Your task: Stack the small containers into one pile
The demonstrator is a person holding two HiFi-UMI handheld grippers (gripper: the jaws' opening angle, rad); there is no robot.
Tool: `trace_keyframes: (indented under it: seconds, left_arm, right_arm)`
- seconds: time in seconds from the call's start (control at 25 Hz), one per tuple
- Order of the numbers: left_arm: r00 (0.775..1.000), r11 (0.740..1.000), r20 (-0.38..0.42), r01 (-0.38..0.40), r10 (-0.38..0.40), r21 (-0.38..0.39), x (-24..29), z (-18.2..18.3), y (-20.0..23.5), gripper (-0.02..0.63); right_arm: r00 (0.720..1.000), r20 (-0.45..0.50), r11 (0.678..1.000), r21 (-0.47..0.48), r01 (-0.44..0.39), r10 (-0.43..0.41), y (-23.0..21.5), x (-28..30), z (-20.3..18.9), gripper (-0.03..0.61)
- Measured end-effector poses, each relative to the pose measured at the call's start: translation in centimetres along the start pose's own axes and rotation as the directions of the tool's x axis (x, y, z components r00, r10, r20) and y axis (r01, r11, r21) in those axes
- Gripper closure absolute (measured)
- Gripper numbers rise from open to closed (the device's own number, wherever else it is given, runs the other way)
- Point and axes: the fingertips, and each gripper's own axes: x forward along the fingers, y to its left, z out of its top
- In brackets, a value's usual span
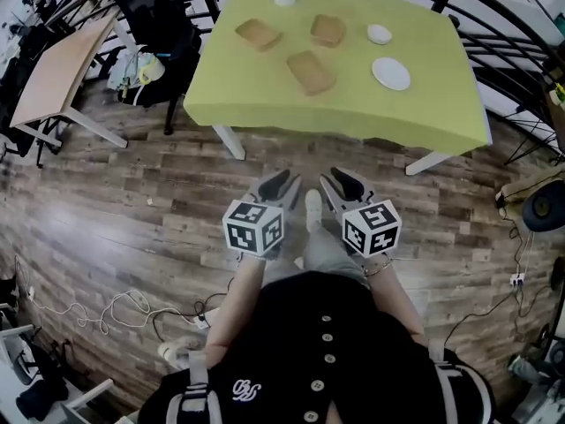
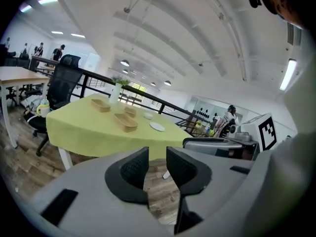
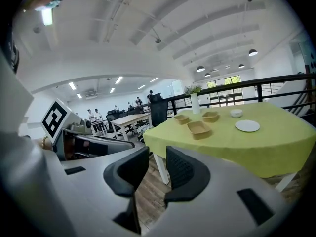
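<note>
- A worn wooden plank floor (image 1: 132, 210) filled most of the head view, in an open office with a white ribbed ceiling and a black metal railing (image 3: 284, 78).
- A table (image 1: 353, 113), draped in smooth yellow-green cloth, stood ahead of the person, well apart from both grippers.
- A pale wooden desk (image 1: 62, 64) and a black office chair (image 1: 154, 11) stood to its left.
- Three shallow, tan, rounded-rectangle containers (image 1: 311, 71) lay apart on the cloth, unstacked.
- A flat white plate (image 1: 390, 72) and a small white bowl (image 1: 380, 34) lay to their right.
- The left gripper (image 1: 281, 182), grey with ribbed black pads, showed a narrow gap with nothing between.
- The right gripper (image 1: 339, 182) looked the same: narrowly parted, empty.
</note>
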Motion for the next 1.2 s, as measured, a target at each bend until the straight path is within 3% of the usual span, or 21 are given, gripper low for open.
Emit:
trace_keyframes:
  seconds: [0.76, 1.2]
  left_arm:
    - [0.987, 0.991, 0.092, -0.135, 0.135, -0.014, 13.0, 13.2, 9.1, 0.509]
    - [0.982, 0.982, 0.024, -0.187, 0.187, -0.019, 16.2, 13.6, 11.9, 0.502]
  right_arm:
    - [0.991, 0.014, 0.987, -0.086, -0.135, 0.137, -13.0, 13.9, 10.9, 0.48]
    - [0.992, 0.018, 0.993, -0.008, -0.121, 0.121, -17.4, 16.6, 11.0, 0.483]
